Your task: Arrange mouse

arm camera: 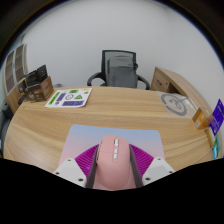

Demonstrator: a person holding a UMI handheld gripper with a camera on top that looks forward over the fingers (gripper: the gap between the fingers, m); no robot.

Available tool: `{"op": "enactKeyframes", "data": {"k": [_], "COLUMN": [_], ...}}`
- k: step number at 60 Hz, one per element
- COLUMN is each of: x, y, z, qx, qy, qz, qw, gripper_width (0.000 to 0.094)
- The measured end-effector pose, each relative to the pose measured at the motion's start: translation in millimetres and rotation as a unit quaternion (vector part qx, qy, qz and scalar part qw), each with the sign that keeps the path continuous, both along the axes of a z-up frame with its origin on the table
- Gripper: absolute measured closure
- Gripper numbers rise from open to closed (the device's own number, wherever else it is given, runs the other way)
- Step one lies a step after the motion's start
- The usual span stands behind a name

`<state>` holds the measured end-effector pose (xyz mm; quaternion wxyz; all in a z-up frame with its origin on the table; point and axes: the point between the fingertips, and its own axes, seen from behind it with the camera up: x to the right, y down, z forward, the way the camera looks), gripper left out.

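Your gripper (pixel 113 172) is down low over the table, and its two fingers are closed tight on a pink mouse (pixel 114 166). You can see a purple pad (pixel 84 163) pressing on one side of the mouse and another purple pad on the other side. The mouse sits right between the fingers, with its scroll wheel pointing away from you. Under the mouse lies a light pink mat (pixel 110 135) that spreads out ahead of the fingers on the wooden table (pixel 60 125).

Look farther across the table. A white card with green and purple shapes (pixel 70 98) lies flat near the far side, off to the left. A round white thing (pixel 176 103) sits far off to the right; you cannot tell what it is. Beyond the table stands a black office chair (pixel 121 70) by the white wall. A brown cardboard box (pixel 167 80) sits just beside the chair.
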<state>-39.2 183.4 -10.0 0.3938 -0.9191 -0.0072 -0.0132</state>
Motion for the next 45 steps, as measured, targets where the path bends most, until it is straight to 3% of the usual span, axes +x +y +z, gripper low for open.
{"op": "enactKeyframes", "data": {"k": [2, 7, 19, 29, 45], "x": [2.3, 10.6, -18.7, -49.4, -108.6], "y": [-1.0, -6.9, -47.9, -105.3, -226.2], "z": [-0.4, 4.1, 34.2, 85.8, 144.5], "qx": [-0.008, -0.023, -0.02, 0.02, 0.07], "qy": [-0.005, -0.008, 0.024, 0.01, 0.035], "qz": [-0.001, -0.02, -0.016, -0.006, -0.026], "qw": [1.0, 1.0, 0.999, 1.0, 0.997], "gripper_width": [0.0325, 0.0082, 0.0101, 0.01, 0.0095]}}
